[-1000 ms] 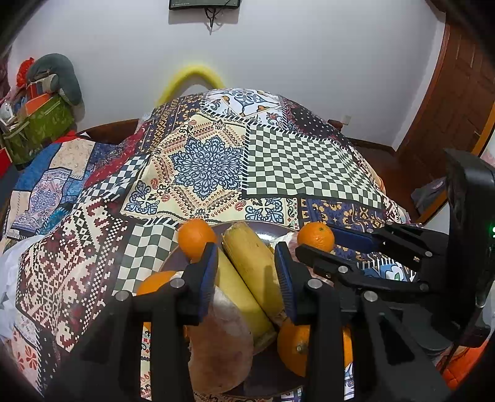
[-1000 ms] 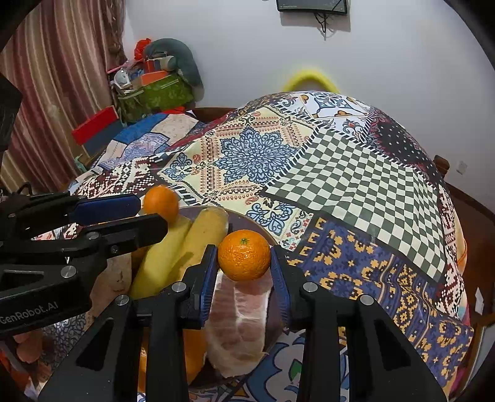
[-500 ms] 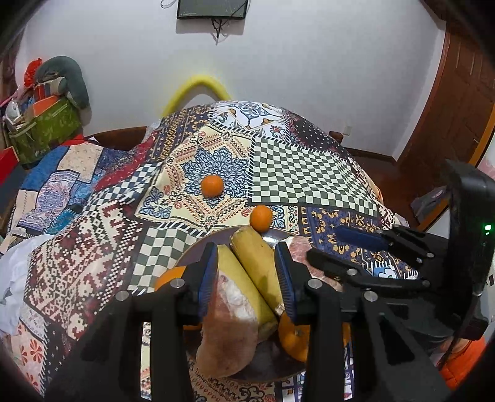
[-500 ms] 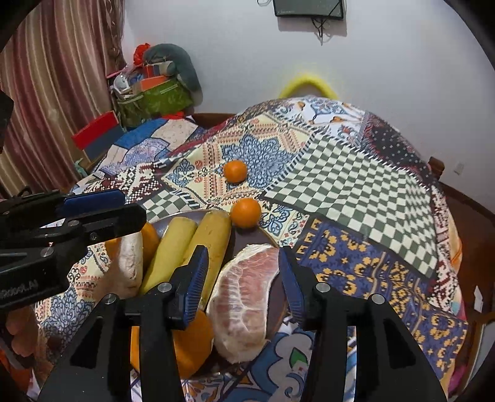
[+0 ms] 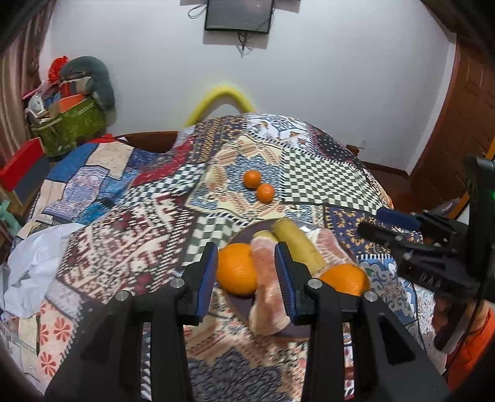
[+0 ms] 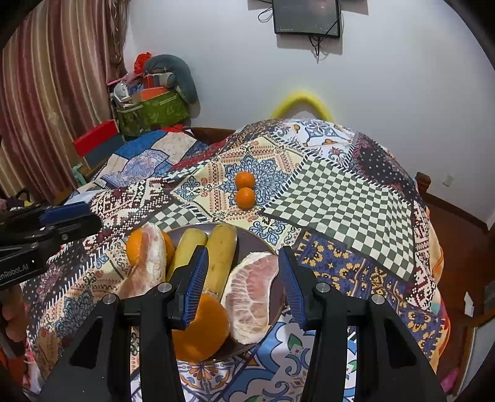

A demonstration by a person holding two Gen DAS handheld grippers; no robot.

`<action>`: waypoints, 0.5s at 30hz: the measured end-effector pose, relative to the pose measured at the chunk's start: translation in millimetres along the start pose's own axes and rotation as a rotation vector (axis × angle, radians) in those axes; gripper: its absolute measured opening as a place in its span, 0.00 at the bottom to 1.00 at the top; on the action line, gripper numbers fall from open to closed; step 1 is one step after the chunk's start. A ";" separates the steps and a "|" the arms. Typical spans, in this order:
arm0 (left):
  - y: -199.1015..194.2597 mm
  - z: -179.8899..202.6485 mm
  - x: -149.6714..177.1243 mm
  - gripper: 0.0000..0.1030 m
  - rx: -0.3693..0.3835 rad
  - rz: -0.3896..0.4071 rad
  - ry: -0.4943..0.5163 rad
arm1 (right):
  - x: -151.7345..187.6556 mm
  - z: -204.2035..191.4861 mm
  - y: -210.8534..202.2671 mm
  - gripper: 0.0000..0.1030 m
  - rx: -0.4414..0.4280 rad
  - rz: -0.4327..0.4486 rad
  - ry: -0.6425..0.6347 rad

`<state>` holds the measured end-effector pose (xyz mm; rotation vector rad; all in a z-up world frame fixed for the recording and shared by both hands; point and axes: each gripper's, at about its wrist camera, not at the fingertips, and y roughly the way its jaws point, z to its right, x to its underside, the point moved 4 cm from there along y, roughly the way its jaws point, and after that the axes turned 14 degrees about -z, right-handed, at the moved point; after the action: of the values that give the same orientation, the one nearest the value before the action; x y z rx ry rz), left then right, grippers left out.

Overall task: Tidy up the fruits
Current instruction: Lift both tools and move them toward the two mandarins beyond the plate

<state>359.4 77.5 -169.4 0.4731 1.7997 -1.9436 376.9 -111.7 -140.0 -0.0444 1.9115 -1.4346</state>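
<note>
While both grippers, left (image 5: 247,275) and right (image 6: 241,278), gape empty above the plate (image 6: 256,244), two tangerines (image 6: 245,188) sit beyond it on the patchwork cloth (image 6: 340,191); plate holds two bananas (image 6: 216,250), two oranges (image 5: 238,269), two pomelo pieces (image 6: 253,290).

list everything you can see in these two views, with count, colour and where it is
small oranges: 2, orange, side by side on the cloth beyond the plate
plate: 1, dark, on the near part of the table
bananas: 2, yellow, side by side on the plate
pomelo pieces: 2, pale pink, peeled, one on either side of the bananas
large oranges: 2, orange, one at the plate's near edge, one at its left edge
tablecloth: 1, multicoloured patchwork, covering the table
screen: 1, black, on the white wall
green bag: 1, far left, stuffed with clutter
left gripper: open, above the plate
right gripper: open, above the plate
</note>
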 end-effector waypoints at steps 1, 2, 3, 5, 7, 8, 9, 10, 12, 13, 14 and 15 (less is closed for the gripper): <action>-1.5 -3.3 0.8 0.36 -0.004 0.003 -0.002 | -1.3 -1.3 -1.2 0.42 0.003 0.002 -0.001; -3.2 -8.4 2.1 0.36 -0.007 0.007 -0.007 | -3.6 -3.1 -1.8 0.42 0.006 0.004 -0.004; -4.6 -13.2 3.4 0.36 -0.005 0.010 -0.012 | -6.2 -5.2 -1.4 0.42 0.010 0.001 -0.009; -6.3 -25.9 5.4 0.36 -0.004 0.019 -0.029 | -14.0 -9.1 1.3 0.42 0.022 -0.001 -0.018; -6.5 -36.5 7.2 0.36 -0.005 0.026 -0.044 | -23.6 -13.5 6.6 0.42 0.026 -0.009 -0.029; -5.8 -43.6 8.1 0.36 -0.003 0.030 -0.053 | -27.9 -15.3 10.0 0.42 0.026 -0.015 -0.033; -4.4 -51.2 8.9 0.36 -0.001 0.030 -0.061 | -35.0 -17.8 15.9 0.42 0.032 -0.023 -0.037; -4.2 -55.8 9.8 0.36 0.000 0.030 -0.064 | -42.0 -19.8 22.3 0.42 0.032 -0.034 -0.045; -1.2 -68.8 10.6 0.36 -0.002 0.027 -0.073 | -52.7 -22.5 33.7 0.42 0.024 -0.056 -0.056; 0.6 -76.8 10.8 0.36 -0.008 0.026 -0.076 | -60.9 -23.2 42.9 0.42 0.018 -0.072 -0.057; 2.0 -83.0 11.0 0.36 -0.011 0.026 -0.078 | -64.9 -23.6 48.5 0.42 0.017 -0.085 -0.059; 3.5 -89.2 11.0 0.36 -0.010 0.025 -0.082 | -71.4 -23.1 57.8 0.42 0.020 -0.102 -0.061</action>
<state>347.6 165.0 -186.3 0.4047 1.7443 -1.9081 438.1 -40.0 -148.6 -0.1765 1.8682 -1.5029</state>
